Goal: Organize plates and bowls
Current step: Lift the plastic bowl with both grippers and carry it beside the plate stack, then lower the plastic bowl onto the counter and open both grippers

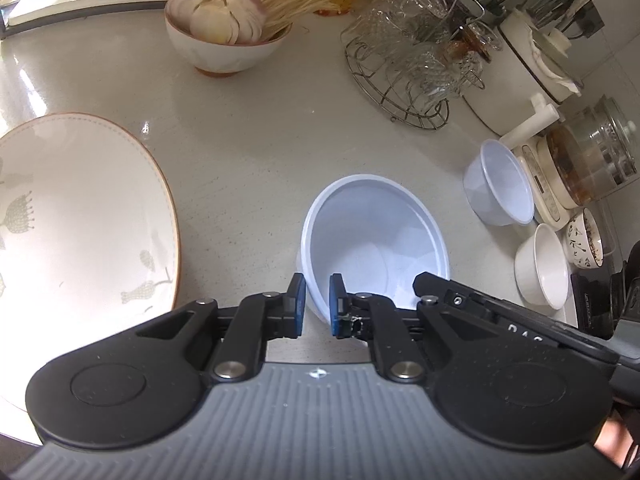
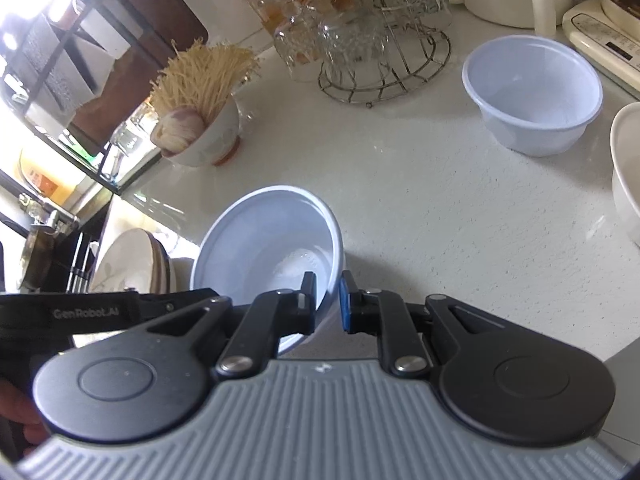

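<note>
A pale blue plastic bowl (image 1: 372,240) (image 2: 272,240) is held tilted over the white counter (image 2: 420,200). My left gripper (image 1: 317,300) is shut on its near-left rim, one blue pad inside the wall and one outside. My right gripper (image 2: 327,300) is shut on the opposite rim in the same way. A second pale blue bowl (image 1: 500,184) (image 2: 532,92) stands upright farther right. A white ceramic bowl (image 1: 544,268) (image 2: 628,176) sits beside it. A large white plate with an orange rim (image 1: 80,208) lies at the left. In the right wrist view, stacked plates (image 2: 128,264) show there.
A bowl with onion and dry noodles (image 1: 228,32) (image 2: 200,128) stands at the back. A wire rack of glass cups (image 1: 408,64) (image 2: 372,40) is behind the blue bowls. A white pot (image 1: 532,60), a glass kettle (image 1: 592,160) and a small patterned bowl (image 1: 586,240) crowd the right.
</note>
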{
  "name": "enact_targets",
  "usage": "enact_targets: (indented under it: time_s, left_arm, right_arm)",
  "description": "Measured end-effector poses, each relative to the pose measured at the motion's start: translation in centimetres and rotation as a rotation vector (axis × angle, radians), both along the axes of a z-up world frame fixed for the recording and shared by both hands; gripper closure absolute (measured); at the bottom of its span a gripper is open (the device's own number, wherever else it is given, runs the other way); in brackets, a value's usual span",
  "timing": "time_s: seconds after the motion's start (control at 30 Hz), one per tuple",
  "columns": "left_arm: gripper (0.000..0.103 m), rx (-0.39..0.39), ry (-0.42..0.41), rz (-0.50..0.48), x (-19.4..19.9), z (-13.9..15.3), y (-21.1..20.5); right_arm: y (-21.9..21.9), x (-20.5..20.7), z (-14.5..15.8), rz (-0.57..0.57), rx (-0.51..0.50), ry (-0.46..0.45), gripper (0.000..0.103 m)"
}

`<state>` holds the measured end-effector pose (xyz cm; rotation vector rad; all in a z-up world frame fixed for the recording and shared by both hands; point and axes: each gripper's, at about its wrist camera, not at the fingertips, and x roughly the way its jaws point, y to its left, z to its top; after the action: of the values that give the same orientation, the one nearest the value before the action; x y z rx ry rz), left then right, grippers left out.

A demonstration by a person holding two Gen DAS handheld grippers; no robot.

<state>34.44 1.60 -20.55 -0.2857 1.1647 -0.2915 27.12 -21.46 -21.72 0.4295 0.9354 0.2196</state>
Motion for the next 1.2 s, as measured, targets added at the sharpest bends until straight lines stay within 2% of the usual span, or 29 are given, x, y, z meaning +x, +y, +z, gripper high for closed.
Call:
enact_targets:
  time_s: [0.17,0.4,0.43,0.5,0.57,0.63,0.7,1.0,1.2]
  left_arm:
    - [0.09,0.02,-0.01,0.002,0.2,-0.2,-0.1]
    - [0.089,0.037,-0.024,0.002,0.4,0.3,0.1]
    - [0.086,0.044,-0.019,0.011,0.4,0.3,0.1]
    - [0.07,0.062,-0.02,0.024,0.2,0.6,0.2]
    - [0.067,0.079,-0.047,0.028,-0.1,1.1,0.4]
    - [0.067,0.088,-0.061,0.036,-0.3,1.7,0.5]
    - [0.067,0.089,-0.079,0.043,-0.5,2.4,0.7]
    - [0.066,0.128,-0.183,0.023,-1.7,7.5,-0.2]
    - [0.066,0.101,-0.254,-0.011,-2.8,11.4,-1.5]
  right_arm:
    - [0.1,0.3,-0.8,0.01,0.002,0.023,0.087]
    - [-0.2,0.1,-0.7,0.007,0.015,0.007,0.086]
    - [-0.2,0.1,-0.5,0.004,0.014,0.002,0.086]
    - [-0.2,-0.2,0.0,-0.004,0.002,-0.007,0.086]
    - [-0.2,-0.3,0.5,-0.011,-0.011,-0.023,0.086]
    - [-0.3,-0.7,1.1,-0.022,-0.034,-0.048,0.079]
    - [-0.6,-1.1,1.8,-0.035,-0.04,-0.082,0.061]
    - [-1.3,-3.4,5.6,-0.067,-0.1,-0.205,0.06]
    - [-1.9,-5.0,8.3,-0.079,-0.118,-0.265,0.06]
